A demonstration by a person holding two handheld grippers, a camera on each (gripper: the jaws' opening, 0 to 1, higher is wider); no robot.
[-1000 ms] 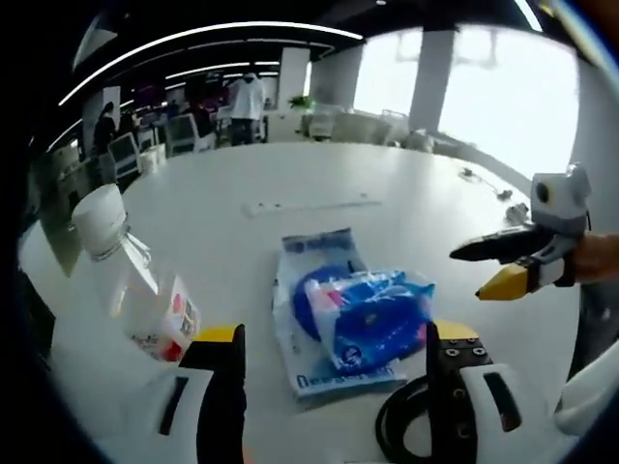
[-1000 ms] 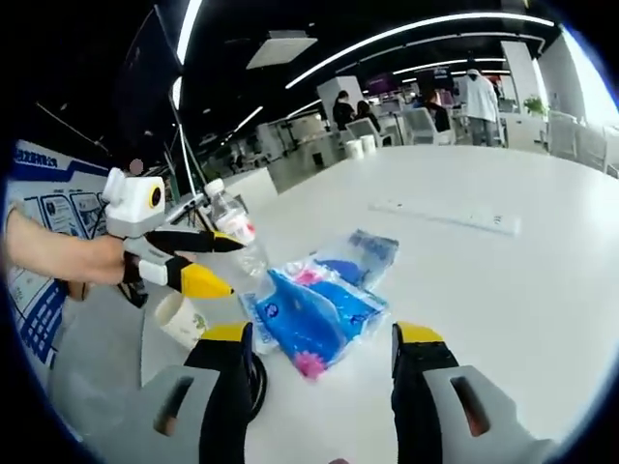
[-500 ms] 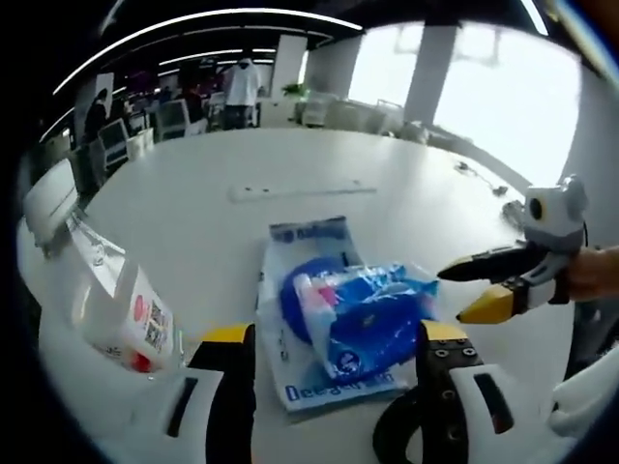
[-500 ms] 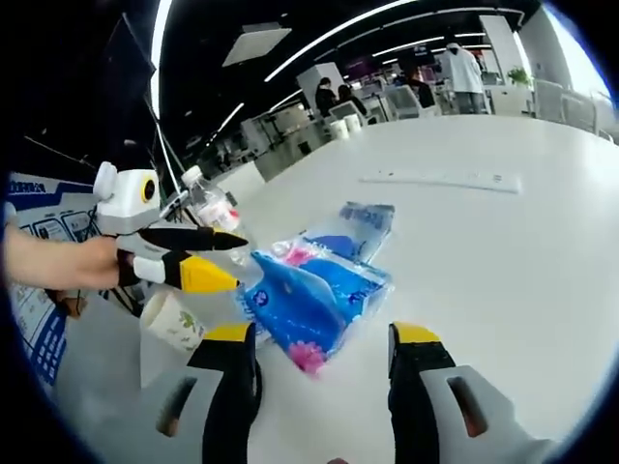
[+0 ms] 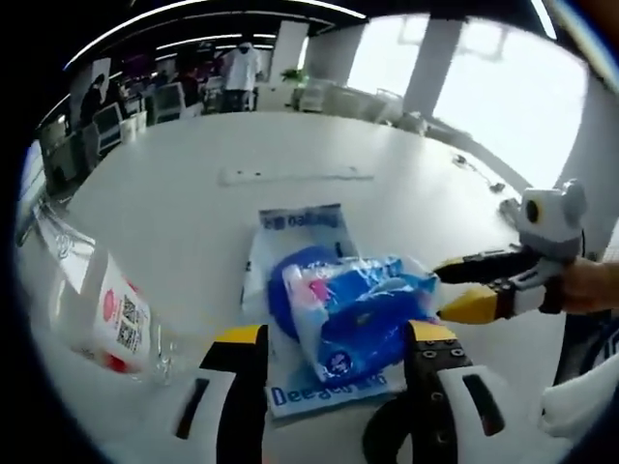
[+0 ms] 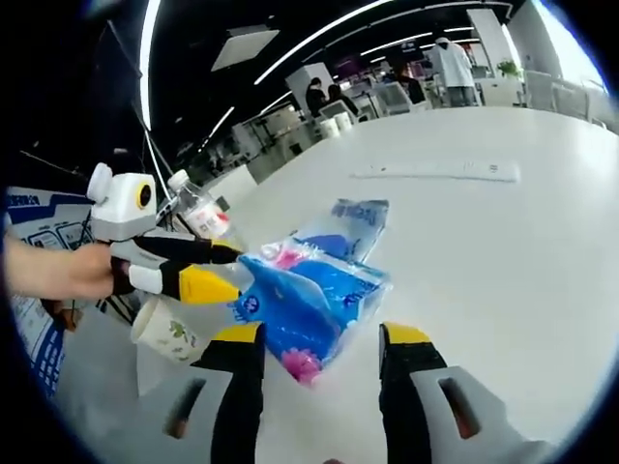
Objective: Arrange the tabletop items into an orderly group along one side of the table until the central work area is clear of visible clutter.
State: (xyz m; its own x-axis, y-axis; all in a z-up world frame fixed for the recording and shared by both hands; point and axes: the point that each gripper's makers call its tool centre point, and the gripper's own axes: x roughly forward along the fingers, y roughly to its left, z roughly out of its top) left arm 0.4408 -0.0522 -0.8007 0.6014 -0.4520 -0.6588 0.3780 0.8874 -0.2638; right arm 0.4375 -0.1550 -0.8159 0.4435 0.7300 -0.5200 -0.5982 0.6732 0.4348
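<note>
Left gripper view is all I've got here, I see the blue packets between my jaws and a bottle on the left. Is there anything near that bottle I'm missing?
Observer: Yes. In the right gripper view a paper cup with a leaf print lies tipped on its side, below the left gripper.
Operator: Does the bottle have its cap on? It's cut off for me.
Observer: It does. The right gripper view shows the water bottle with a white cap.
Operator: How close is my left gripper to the packets from that side?
Observer: Its jaws are open and their tips meet the edge of the blue packets, which lie flat on the table.
</note>
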